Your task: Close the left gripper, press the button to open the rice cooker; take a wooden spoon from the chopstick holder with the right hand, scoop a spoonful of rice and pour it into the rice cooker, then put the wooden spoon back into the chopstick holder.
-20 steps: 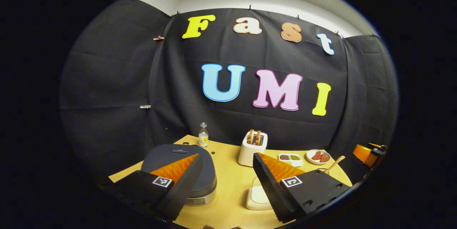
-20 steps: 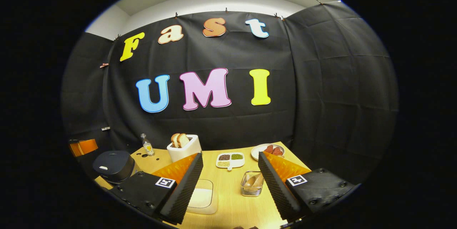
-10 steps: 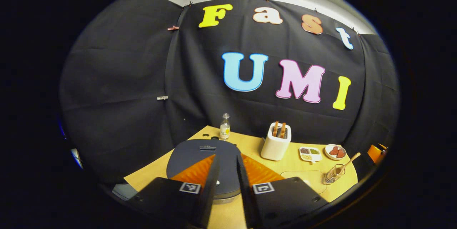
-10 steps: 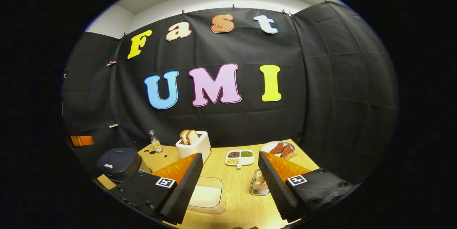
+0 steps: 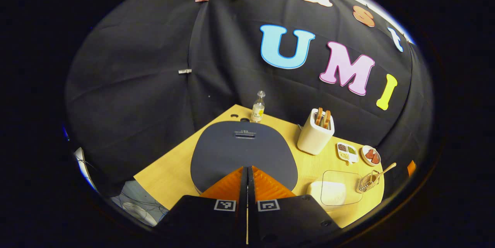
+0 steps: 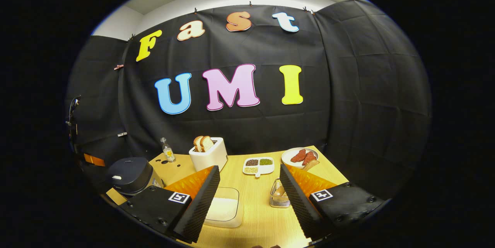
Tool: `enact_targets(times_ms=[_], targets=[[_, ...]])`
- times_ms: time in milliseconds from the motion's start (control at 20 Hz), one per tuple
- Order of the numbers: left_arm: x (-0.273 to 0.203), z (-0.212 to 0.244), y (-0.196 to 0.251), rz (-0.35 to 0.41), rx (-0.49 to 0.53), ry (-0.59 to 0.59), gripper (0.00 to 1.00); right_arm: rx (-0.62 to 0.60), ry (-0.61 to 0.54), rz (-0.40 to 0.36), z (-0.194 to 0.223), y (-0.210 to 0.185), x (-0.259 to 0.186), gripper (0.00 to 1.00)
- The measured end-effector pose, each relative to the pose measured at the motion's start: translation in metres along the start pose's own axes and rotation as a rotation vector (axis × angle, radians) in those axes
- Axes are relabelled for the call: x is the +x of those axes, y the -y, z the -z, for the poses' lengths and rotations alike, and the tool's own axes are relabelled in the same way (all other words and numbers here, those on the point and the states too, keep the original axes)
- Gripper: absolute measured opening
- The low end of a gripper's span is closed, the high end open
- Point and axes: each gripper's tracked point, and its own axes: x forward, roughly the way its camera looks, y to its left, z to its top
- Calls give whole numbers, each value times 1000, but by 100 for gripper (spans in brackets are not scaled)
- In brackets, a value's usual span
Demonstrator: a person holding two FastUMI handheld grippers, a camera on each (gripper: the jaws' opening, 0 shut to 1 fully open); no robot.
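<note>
Your left gripper [image 5: 247,172] has gone from wide apart a second ago to fully pressed together, holding nothing, and it has swung over the rice cooker [image 5: 243,155], whose dark lid is still down. The fingertips sit above the lid's near edge at 6 o'clock in the left gripper view; whether they touch it, you cannot tell.

Your right gripper [image 6: 249,174] has barely shifted: its fingers stand wide apart and empty above the table [image 6: 255,217]. Between them lies the rice container [image 6: 224,211], and the wire chopstick holder [image 6: 279,197] sits just beside the right finger.

In the left gripper view the wooden spoon [image 5: 383,171] leans out of the holder at 4 o'clock, close to the table's right edge. The toaster [image 5: 315,135] stands at 2 o'clock from the cooker, with bare tabletop between them; a small bottle [image 5: 258,107] stands at 12 o'clock behind it.
</note>
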Motion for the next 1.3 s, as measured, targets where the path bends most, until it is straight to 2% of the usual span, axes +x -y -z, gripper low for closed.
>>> enact_targets(times_ms=[350, 600, 750, 950, 1200, 1300], targets=[[32, 32, 0, 24, -25, -103, 6, 1, -27, 12, 8, 4, -2, 98], [34, 42, 1, 14, 20, -119, 5, -4, -36, 36, 11, 13, -2, 98], [36, 44, 3, 19, 69, -122, 7, 1, -45, 40, 15, 14, 0, 98], [37, 47, -1, 17, 43, -140, 7, 3, -62, 46, 19, 18, 0, 98], [31, 33, 0, 0, 31, -41, 6, 23, -89, 50, 25, 22, -2, 98], [15, 2, 4, -18, 24, 72, 6, 24, -93, 56, 27, 27, -2, 98]])
